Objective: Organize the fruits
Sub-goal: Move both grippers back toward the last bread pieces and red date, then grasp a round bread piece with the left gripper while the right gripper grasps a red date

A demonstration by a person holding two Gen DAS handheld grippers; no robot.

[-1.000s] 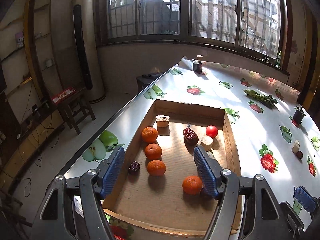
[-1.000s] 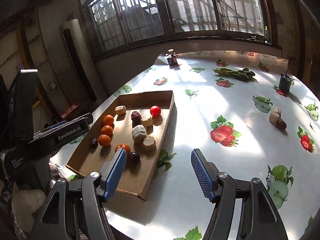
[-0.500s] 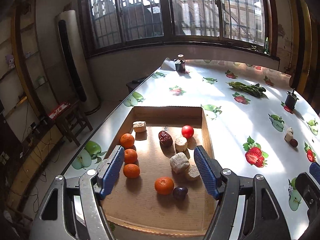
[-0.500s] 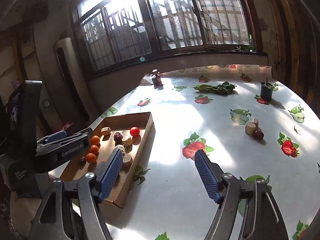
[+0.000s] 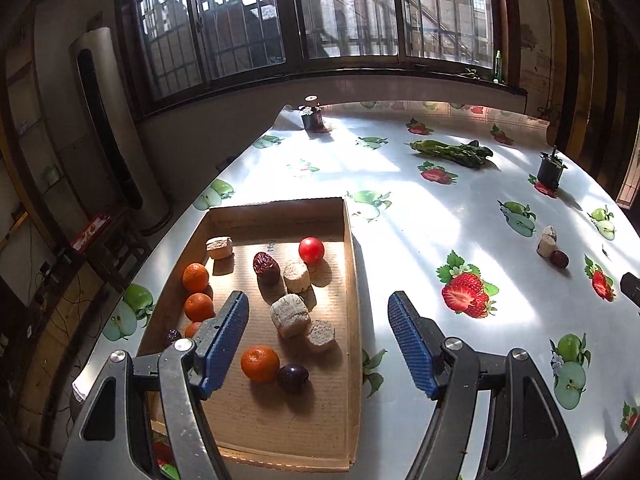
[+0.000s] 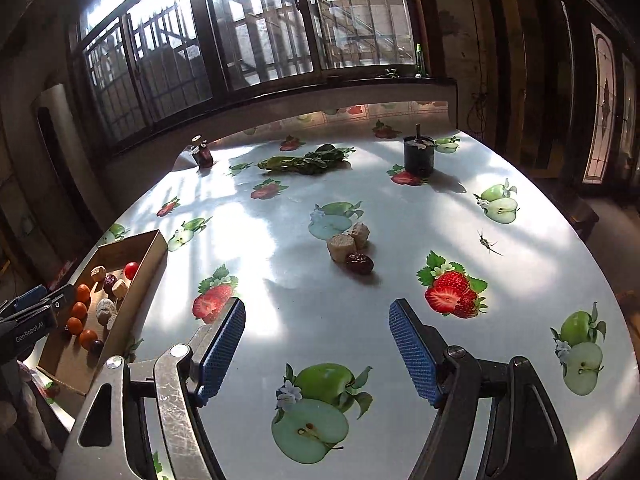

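Observation:
A shallow cardboard box (image 5: 352, 288) lies at the table's left edge. It holds several oranges (image 5: 260, 363), a red tomato (image 5: 311, 250), a red date (image 5: 266, 267), a dark plum (image 5: 293, 378) and pale beige chunks (image 5: 289, 315). My left gripper (image 5: 318, 340) is open and empty above the box's near right part. My right gripper (image 6: 316, 350) is open and empty over bare table. Ahead of it lie two beige chunks (image 6: 341, 246) and a dark date (image 6: 359, 263), apart from the box (image 6: 132, 280).
The table (image 6: 312, 300) has a glossy fruit-print cloth. Green leafy vegetables (image 6: 308, 162) lie at the back. A black pot (image 6: 419, 156) stands back right, a small dark bottle (image 6: 203, 154) back left. The left gripper's body (image 6: 28, 322) shows at the left edge.
Both grippers have swung to the right, still open. The left view now shows more table right of the box. The right view has moved off the box toward the loose chunks and date.

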